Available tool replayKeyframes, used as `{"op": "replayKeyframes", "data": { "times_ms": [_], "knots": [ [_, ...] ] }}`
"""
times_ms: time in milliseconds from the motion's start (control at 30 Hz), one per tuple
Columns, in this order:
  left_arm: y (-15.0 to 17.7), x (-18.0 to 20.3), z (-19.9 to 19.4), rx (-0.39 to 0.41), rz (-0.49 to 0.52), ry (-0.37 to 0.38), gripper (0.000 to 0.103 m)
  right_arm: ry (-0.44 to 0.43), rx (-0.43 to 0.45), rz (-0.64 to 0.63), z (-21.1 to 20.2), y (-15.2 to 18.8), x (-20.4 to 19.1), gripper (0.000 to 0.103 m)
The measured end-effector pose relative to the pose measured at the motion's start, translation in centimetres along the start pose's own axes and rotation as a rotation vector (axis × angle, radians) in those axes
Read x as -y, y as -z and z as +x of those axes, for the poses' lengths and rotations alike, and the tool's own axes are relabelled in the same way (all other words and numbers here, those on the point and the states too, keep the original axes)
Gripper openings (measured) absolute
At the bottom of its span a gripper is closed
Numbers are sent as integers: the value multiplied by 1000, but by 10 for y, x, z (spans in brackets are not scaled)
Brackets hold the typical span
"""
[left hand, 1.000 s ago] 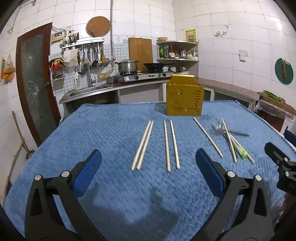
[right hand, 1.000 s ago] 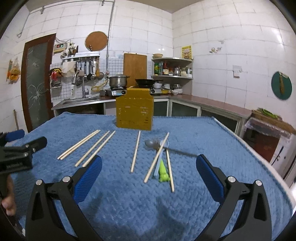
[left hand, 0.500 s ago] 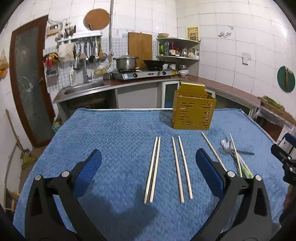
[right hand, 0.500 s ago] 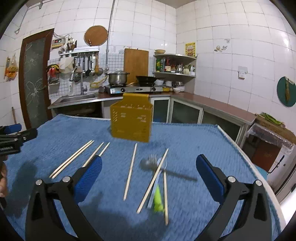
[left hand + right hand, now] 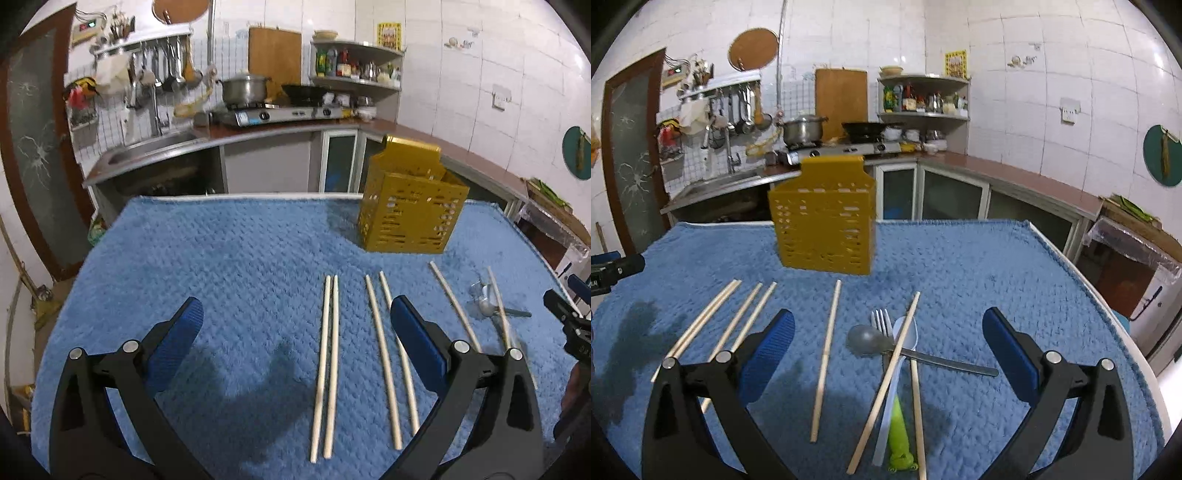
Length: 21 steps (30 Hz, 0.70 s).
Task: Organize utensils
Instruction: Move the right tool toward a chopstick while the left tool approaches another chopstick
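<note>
A yellow perforated utensil holder (image 5: pixel 410 210) (image 5: pixel 825 221) stands upright at the far side of a blue towel (image 5: pixel 229 266). Several wooden chopsticks (image 5: pixel 327 365) (image 5: pixel 825 358) lie in front of it. A grey metal spoon (image 5: pixel 871 341), a fork (image 5: pixel 882 321), a white spoon and a green-handled utensil (image 5: pixel 899 432) lie piled with two chopsticks crossing them. My left gripper (image 5: pixel 295 332) hangs open above the left pairs of chopsticks. My right gripper (image 5: pixel 888 339) is open over the spoon pile. Neither holds anything.
The towel (image 5: pixel 979 280) covers a table whose right edge (image 5: pixel 1123 328) drops off near a covered crate. Beyond the table stand a counter with a sink (image 5: pixel 147 151), a stove with a pot (image 5: pixel 245 88) and a corner shelf (image 5: pixel 923 99). A door (image 5: pixel 33 147) is at left.
Both grippers have risen and tilted down toward the towel, so the chopsticks and spoon pile now sit lower and nearer in each view. Nothing on the towel has shifted.
</note>
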<state>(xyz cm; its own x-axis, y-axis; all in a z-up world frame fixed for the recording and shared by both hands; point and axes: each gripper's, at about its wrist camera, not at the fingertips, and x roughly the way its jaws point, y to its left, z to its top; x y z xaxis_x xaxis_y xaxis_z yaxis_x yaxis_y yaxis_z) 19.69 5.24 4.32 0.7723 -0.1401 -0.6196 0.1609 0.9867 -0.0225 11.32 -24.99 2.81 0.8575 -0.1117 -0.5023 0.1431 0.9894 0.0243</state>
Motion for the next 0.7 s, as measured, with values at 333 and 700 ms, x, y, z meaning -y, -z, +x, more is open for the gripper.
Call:
{"op": "replayKeyframes", "data": {
  "times_ms": [333,700],
  "knots": [
    [-8,-5,60,-123,10,74,91,35,-102,18,42,5,-5,98],
    [1,2,103,-231,6,108,64,-16,-212,0,89,7,-37,85]
  ]
}}
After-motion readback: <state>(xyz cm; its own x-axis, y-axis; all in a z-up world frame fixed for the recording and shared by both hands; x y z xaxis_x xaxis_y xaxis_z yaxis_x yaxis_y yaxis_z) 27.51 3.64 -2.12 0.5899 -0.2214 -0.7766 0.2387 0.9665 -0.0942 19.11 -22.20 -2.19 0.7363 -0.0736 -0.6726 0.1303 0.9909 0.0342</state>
